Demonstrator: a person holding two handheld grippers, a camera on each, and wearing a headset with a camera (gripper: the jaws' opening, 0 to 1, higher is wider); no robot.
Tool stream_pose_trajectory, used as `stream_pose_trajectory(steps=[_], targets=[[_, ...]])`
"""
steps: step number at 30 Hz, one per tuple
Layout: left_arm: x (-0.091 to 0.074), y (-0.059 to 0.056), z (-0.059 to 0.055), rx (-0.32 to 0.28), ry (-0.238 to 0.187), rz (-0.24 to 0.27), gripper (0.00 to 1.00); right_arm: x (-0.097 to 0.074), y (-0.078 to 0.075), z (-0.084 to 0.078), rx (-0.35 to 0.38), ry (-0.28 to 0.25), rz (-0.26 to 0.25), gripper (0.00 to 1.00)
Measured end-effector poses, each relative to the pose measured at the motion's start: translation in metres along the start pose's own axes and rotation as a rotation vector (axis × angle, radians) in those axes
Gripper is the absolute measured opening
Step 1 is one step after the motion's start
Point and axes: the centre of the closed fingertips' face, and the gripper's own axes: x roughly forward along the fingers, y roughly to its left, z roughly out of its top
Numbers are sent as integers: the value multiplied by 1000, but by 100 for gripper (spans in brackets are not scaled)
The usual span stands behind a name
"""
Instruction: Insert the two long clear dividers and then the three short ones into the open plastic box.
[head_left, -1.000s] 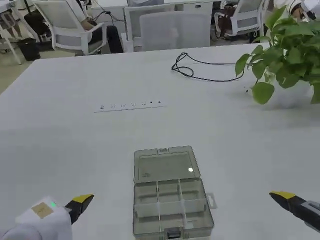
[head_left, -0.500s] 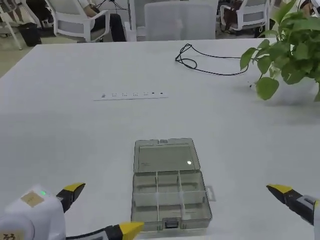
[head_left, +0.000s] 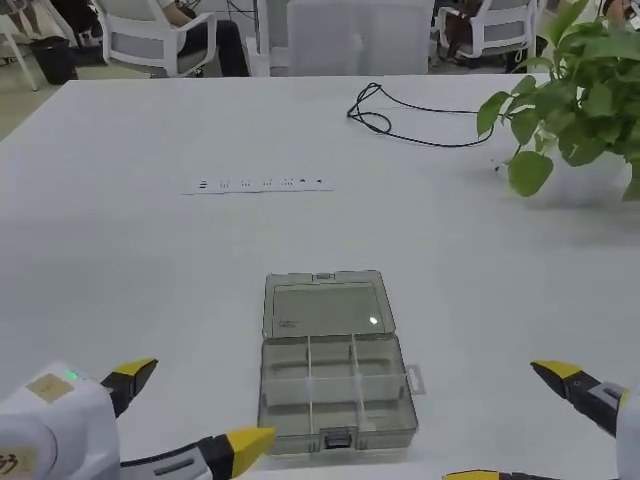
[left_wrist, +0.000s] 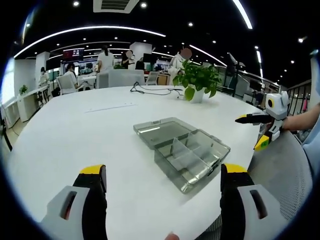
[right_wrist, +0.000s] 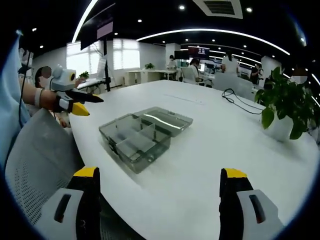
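The clear grey plastic box lies open near the table's front edge, its lid flat on the far side. Clear dividers stand inside and split the tray into several compartments. A small clear piece rests against the box's right side. My left gripper hovers open to the left of the box, and my right gripper hovers open to its right; neither touches it. The left gripper view has the box ahead of the open left gripper. The right gripper view has the box beyond the open right gripper.
A white power strip lies mid-table. A black cable loops at the far right, next to a potted plant. Office chairs line the far edge. Bare white tabletop surrounds the box.
The head camera has tipped down and closer, so the scene sits higher. My left gripper has come further into view, with its second jaw showing. The box stays in place.
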Motion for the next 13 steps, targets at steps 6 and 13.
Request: stream_pose_trajectory(steps=[6,13], targets=[[1,-2,-2,8,7,-7,97,-1,-3,1,-5,-10,-21,100],[1,-3,-3,10,13,-16,97,-3,-7,3,-2,-23,-36,100]])
